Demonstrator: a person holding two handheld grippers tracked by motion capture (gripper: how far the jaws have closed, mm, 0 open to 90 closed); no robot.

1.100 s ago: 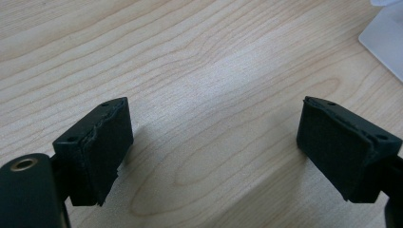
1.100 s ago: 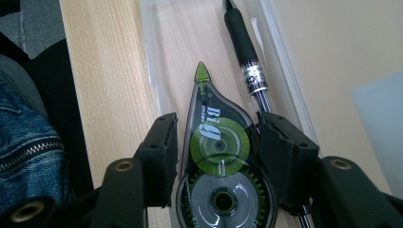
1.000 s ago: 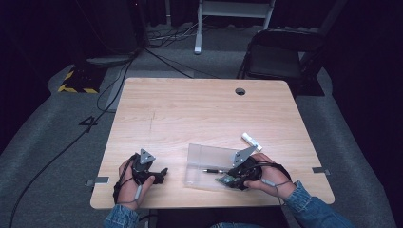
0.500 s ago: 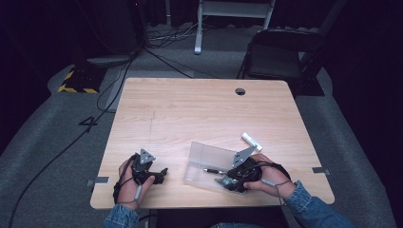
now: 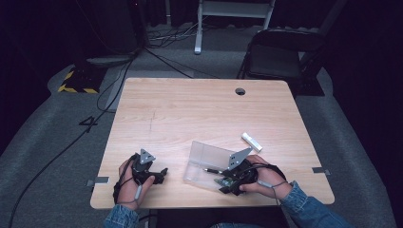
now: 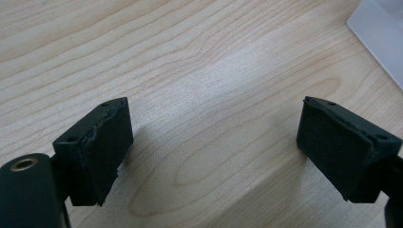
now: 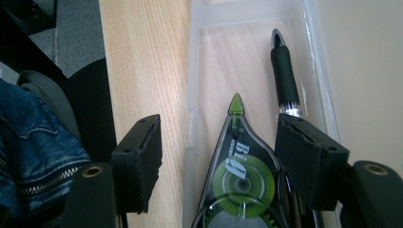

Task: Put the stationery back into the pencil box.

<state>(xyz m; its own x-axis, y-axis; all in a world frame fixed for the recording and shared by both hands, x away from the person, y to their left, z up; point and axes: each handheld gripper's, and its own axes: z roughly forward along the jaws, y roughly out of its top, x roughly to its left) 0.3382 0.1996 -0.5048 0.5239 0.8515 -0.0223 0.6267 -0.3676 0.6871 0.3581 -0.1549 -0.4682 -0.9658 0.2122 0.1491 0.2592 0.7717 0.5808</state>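
lying lengthwise in clear box (image 7: pixel 304 57), correction tape (image 7: pixel 240 171), tip pointing away

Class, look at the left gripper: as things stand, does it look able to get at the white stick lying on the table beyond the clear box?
Probably not directly. The left gripper sits near the table's near edge, and the clear box with the right gripper lies between it and the white stick. It would likely have to go around or over them.
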